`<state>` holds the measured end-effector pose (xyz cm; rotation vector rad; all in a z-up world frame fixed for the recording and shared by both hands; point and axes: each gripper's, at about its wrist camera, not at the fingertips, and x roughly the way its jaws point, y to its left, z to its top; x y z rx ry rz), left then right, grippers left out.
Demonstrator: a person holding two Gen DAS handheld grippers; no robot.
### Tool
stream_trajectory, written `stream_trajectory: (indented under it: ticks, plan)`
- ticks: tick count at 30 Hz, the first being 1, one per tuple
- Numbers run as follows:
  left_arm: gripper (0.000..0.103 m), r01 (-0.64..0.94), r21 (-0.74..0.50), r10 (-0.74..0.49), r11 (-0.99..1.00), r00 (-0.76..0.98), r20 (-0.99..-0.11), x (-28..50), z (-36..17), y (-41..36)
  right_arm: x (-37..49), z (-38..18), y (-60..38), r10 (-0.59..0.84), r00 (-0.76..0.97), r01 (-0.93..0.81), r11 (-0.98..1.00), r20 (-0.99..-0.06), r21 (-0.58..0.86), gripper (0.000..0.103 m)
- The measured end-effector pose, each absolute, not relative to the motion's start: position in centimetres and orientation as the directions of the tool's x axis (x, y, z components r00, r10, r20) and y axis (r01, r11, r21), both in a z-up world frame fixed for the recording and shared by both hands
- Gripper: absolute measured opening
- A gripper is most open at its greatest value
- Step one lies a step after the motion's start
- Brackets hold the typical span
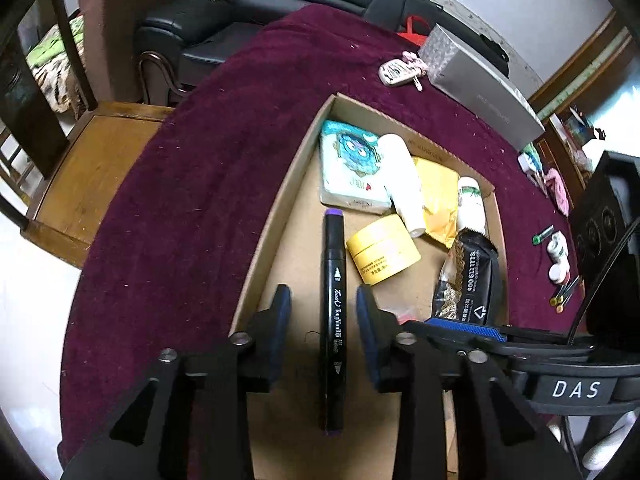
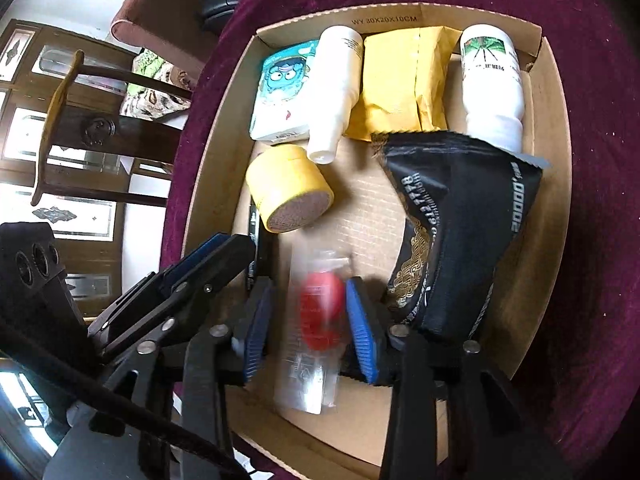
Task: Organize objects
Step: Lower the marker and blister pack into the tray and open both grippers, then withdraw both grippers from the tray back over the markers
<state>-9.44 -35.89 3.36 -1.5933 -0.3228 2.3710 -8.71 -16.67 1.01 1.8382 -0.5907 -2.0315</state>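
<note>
Jaws wide on both grippers, left gripper (image 1: 323, 304) straddling marker (image 1: 333, 320), right gripper (image 2: 306, 320) around blurred packet (image 2: 316, 328)

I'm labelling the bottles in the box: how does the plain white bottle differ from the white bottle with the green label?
The plain white bottle shows no picture; the green-label bottle carries a green leaf print. The plain one lies by the cartoon packet, left of the yellow pouch; the labelled one lies right of it, its lower end at the black bag. Both are white and lie on their sides in the cardboard box.
</note>
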Motion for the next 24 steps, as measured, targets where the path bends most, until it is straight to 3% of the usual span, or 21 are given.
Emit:
stream_trajectory:
  ticks: [11,14,24]
  plan:
    - [0.038,-0.050,-0.392,0.383,-0.918,-0.358,-0.851,-8.7,4.9,-36.7,-7.9,3.3,-17.0,-0.526,-0.157,0.013,-0.847,-0.836,0.531,0.045]
    - [0.038,-0.053,-0.372,0.365,-0.927,-0.364,-0.857,-8.1,5.7,-36.3,-7.3,4.3,-16.6,-0.531,-0.182,0.028,-0.844,-0.827,0.536,0.052]
    - [0.042,-0.205,-0.227,0.295,-0.952,-0.418,-0.859,-4.6,10.7,-30.5,-4.6,6.5,-10.1,-0.584,-0.269,-0.019,-0.792,-0.766,0.610,0.055]
